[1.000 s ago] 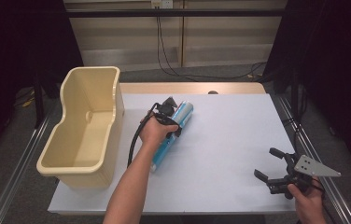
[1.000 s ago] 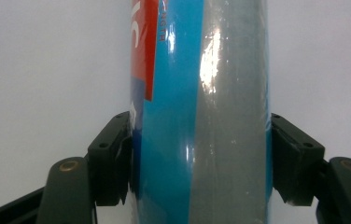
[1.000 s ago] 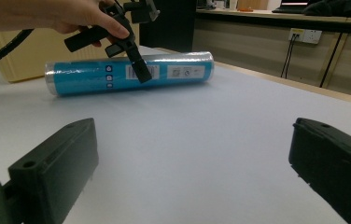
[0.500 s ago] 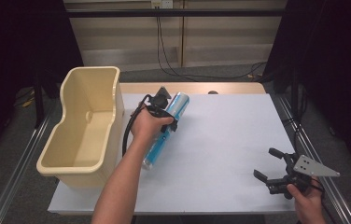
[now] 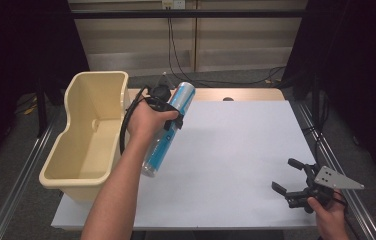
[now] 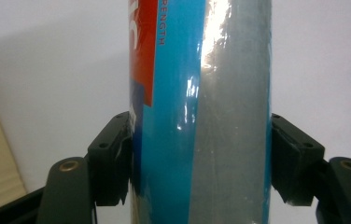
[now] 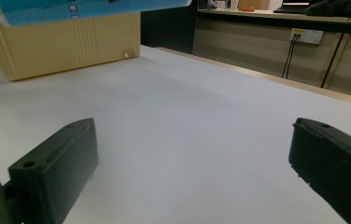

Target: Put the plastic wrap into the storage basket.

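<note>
A long blue and silver tube (image 5: 168, 125) with a red label patch hangs tilted above the table's left side. My left gripper (image 5: 168, 116) is shut on the tube's middle. In the left gripper view both black pads (image 6: 113, 161) press against the sides of the tube (image 6: 201, 116). A cream plastic bin (image 5: 88, 132) stands just left of the tube, open at the top. My right gripper (image 5: 291, 175) rests low near the table's front right corner, open, with nothing between its fingers. In the right gripper view the tube (image 7: 71, 9) crosses the top left above the bin (image 7: 61, 42).
The white tabletop (image 5: 236, 150) stretches bare between the two hands. Cables (image 5: 176, 55) hang down behind the table's far edge. A metal rail (image 5: 21, 175) runs along the floor left of the bin.
My left gripper has lifted the tube off the table and carried it up and slightly towards the bin. The right gripper has stayed put.
</note>
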{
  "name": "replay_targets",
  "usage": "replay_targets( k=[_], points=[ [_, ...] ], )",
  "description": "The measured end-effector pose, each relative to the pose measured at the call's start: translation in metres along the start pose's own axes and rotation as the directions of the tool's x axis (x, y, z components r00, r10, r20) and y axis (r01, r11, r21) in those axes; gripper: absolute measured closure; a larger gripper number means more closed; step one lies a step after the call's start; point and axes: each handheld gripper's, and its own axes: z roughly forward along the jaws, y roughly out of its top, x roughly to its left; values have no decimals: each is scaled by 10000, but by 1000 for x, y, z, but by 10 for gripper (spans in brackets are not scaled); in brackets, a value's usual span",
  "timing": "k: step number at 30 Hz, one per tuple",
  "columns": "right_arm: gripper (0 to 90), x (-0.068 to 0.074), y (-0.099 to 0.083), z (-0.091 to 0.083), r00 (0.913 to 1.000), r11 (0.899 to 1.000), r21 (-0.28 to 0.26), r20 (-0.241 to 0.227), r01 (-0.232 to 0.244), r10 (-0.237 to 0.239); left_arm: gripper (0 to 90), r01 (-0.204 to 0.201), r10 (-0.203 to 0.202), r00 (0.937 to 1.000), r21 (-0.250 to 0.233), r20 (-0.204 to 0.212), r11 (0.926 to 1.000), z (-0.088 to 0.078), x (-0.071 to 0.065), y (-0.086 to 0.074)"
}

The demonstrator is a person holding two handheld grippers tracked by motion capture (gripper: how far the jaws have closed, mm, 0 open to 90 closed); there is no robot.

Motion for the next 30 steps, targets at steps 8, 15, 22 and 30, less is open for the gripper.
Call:
replay_targets(
  k=[8,15,22,30],
  points=[
    [10,1,0,1,10000,10000,42,-16,-65,65,324,231,-232,9995,-70,-199,9997,-24,9,-4],
    [10,1,0,1,10000,10000,45,-18,-46,46,324,400,-404,9986,-124,-338,9991,-43,18,-9],
    [10,1,0,1,10000,10000,67,-49,-68,68,324,605,-613,9977,-269,-280,9978,-61,22,-13],
    [10,1,0,1,9999,9999,37,-40,-134,134,324,946,-958,9951,-439,-258,9945,-85,20,-17]
  ],
)
